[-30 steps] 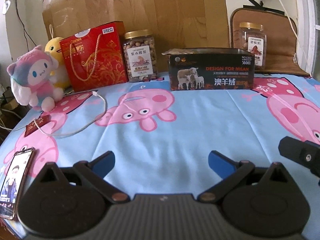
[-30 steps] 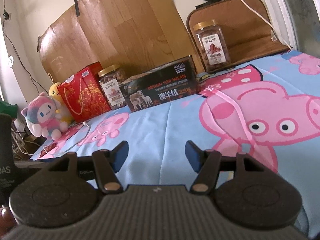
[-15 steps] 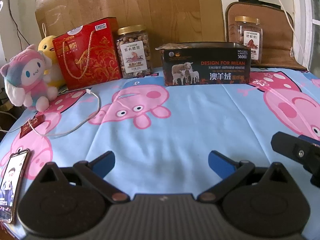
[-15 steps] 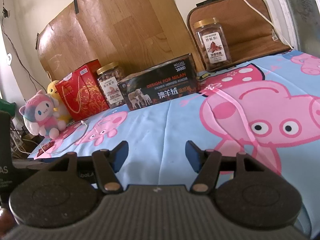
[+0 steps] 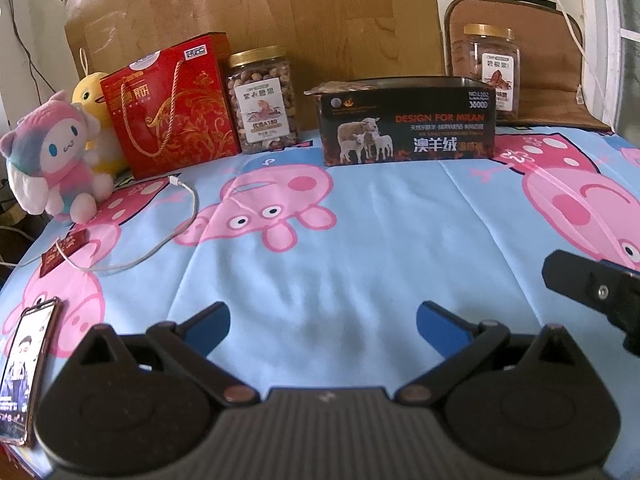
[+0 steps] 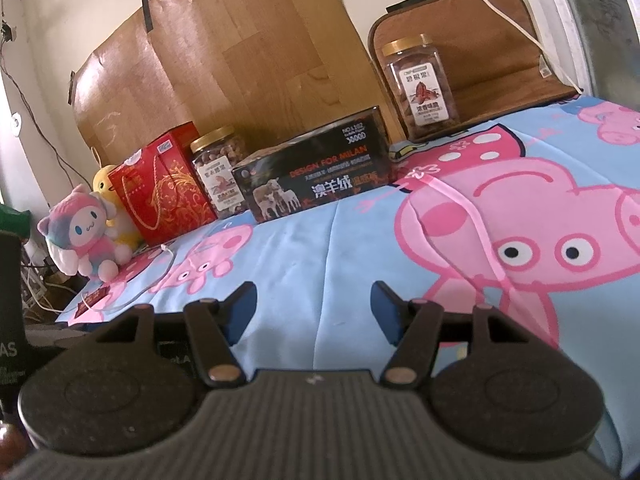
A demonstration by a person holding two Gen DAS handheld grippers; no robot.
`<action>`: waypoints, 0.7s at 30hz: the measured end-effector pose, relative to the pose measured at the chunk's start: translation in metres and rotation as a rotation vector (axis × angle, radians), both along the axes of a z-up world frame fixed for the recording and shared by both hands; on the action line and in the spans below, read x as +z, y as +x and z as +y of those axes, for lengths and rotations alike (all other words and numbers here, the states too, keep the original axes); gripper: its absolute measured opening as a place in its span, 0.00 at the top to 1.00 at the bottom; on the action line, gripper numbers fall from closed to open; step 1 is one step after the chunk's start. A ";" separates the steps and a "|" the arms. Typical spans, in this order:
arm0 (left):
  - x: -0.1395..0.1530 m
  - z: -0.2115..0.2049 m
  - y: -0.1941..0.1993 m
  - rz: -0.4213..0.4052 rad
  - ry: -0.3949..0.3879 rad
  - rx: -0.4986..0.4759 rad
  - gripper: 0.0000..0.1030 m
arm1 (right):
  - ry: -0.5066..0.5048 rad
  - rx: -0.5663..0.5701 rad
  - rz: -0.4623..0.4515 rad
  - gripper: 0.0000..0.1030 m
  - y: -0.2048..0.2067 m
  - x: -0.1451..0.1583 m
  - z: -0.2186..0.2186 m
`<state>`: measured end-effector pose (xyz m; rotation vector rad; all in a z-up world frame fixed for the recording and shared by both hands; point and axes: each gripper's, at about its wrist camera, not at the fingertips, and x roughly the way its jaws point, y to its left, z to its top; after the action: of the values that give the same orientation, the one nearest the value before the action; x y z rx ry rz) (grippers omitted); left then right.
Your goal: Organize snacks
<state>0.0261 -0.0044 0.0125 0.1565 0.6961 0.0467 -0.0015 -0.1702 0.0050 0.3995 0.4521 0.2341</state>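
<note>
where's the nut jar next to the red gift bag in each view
Left wrist: the nut jar stands upper left of centre, just right of the red gift bag, against the headboard.
Right wrist: the nut jar sits left of centre, between the red gift bag and the black box.
Shared landmark: the black box with sheep printed on it, to the jar's right in both.

A pink plush doll (image 5: 54, 160) and yellow duck toy (image 5: 94, 120) sit far left of the claw, a white cable (image 5: 160, 240) and phone (image 5: 26, 368) on the cartoon bedsheet (image 5: 360, 240).
</note>
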 end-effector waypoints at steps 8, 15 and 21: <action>0.002 -0.003 -0.005 -0.003 -0.014 -0.021 0.00 | 0.015 -0.010 -0.003 0.36 -0.002 0.000 -0.004; 0.002 -0.002 -0.006 -0.005 -0.023 -0.021 0.00 | 0.016 -0.011 -0.005 0.36 -0.003 0.001 -0.004; 0.002 -0.003 -0.007 -0.009 -0.019 -0.022 0.00 | 0.015 -0.011 -0.005 0.36 -0.004 0.002 -0.003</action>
<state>0.0189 -0.0077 0.0149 0.1456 0.6861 0.0199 -0.0051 -0.1730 0.0065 0.4154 0.4430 0.2282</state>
